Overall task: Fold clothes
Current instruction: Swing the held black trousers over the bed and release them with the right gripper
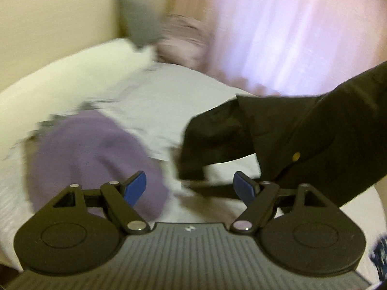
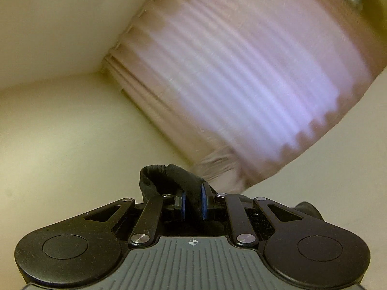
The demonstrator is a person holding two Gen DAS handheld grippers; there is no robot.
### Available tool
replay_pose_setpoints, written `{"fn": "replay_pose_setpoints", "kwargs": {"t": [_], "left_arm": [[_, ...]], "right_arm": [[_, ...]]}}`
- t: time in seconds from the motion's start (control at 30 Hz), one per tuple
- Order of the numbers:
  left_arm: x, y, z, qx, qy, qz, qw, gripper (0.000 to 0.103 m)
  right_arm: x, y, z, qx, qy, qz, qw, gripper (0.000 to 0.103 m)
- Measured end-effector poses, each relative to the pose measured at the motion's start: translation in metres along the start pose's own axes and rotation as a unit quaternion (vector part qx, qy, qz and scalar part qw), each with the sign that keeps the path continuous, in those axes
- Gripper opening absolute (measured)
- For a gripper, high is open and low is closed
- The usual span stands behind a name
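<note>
In the left wrist view a black garment (image 1: 285, 140) with a small gold button hangs from the upper right down onto the white bed (image 1: 154, 101), its lower edge trailing between my fingers. My left gripper (image 1: 191, 188) stands open above the bed, blue pads wide apart, nothing pressed between them. A folded purple garment (image 1: 92, 157) lies on the bed to the left. In the right wrist view my right gripper (image 2: 193, 204) is shut on a fold of the black garment (image 2: 174, 178), held high and rolled, facing the wall and curtain.
A white pillow (image 1: 67, 77) lies at the head of the bed, with a pinkish pile of cloth (image 1: 181, 41) beyond it. A pink curtain (image 1: 290, 31) covers the far window; the curtain (image 2: 241, 72) also fills the right wrist view. A grey lamp or stand (image 1: 135, 17) stands in the corner.
</note>
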State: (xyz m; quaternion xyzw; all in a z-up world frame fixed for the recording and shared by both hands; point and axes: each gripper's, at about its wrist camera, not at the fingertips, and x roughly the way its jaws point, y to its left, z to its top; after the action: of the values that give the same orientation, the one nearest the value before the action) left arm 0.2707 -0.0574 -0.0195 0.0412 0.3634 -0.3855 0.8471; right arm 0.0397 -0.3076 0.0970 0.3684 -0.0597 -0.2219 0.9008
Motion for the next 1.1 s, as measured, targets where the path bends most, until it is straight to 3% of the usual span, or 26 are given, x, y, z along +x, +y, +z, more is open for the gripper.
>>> {"fn": "replay_pose_setpoints", "kwargs": {"t": [0.17, 0.3, 0.43, 0.6, 0.7, 0.8, 0.87, 1.0, 1.07, 1.1], "left_arm": [[-0.003, -0.088, -0.03, 0.042, 0.013, -0.058, 0.9974, 0.077], [-0.01, -0.125, -0.065, 0.049, 0.034, -0.071, 0.9957, 0.077], [-0.011, -0.118, -0.094, 0.033, 0.073, -0.059, 0.995, 0.077], [-0.013, -0.083, -0.106, 0.021, 0.094, -0.028, 0.9949, 0.077], [-0.021, -0.053, -0.092, 0.009, 0.085, -0.013, 0.9963, 0.075], [-0.024, -0.022, -0.073, 0.006, 0.062, 0.004, 0.998, 0.075], [-0.027, -0.009, -0.064, 0.007, 0.056, 0.013, 0.9983, 0.075], [-0.026, -0.001, -0.051, 0.013, 0.048, 0.01, 0.9987, 0.075], [-0.024, -0.005, -0.049, 0.021, 0.047, 0.001, 0.9986, 0.075], [-0.022, -0.008, -0.048, 0.026, 0.048, -0.005, 0.9985, 0.075]], "right_arm": [[-0.064, -0.029, 0.017, -0.028, -0.007, -0.062, 0.998, 0.012], [-0.104, -0.055, 0.022, -0.028, 0.022, -0.105, 0.994, 0.012], [-0.112, -0.079, 0.011, -0.02, 0.075, -0.142, 0.987, 0.012], [-0.094, -0.068, -0.046, -0.016, 0.132, -0.132, 0.982, 0.012], [-0.066, -0.039, -0.054, -0.008, 0.13, -0.105, 0.986, 0.012], [-0.035, -0.012, -0.026, 0.032, 0.089, -0.051, 0.994, 0.012], [-0.029, 0.006, 0.008, 0.066, 0.031, 0.004, 0.997, 0.012], [-0.056, 0.007, 0.082, 0.137, -0.102, 0.075, 0.982, 0.012], [-0.084, -0.01, 0.098, 0.164, -0.158, 0.051, 0.972, 0.012], [-0.1, -0.026, 0.099, 0.177, -0.178, 0.015, 0.968, 0.012]]}}
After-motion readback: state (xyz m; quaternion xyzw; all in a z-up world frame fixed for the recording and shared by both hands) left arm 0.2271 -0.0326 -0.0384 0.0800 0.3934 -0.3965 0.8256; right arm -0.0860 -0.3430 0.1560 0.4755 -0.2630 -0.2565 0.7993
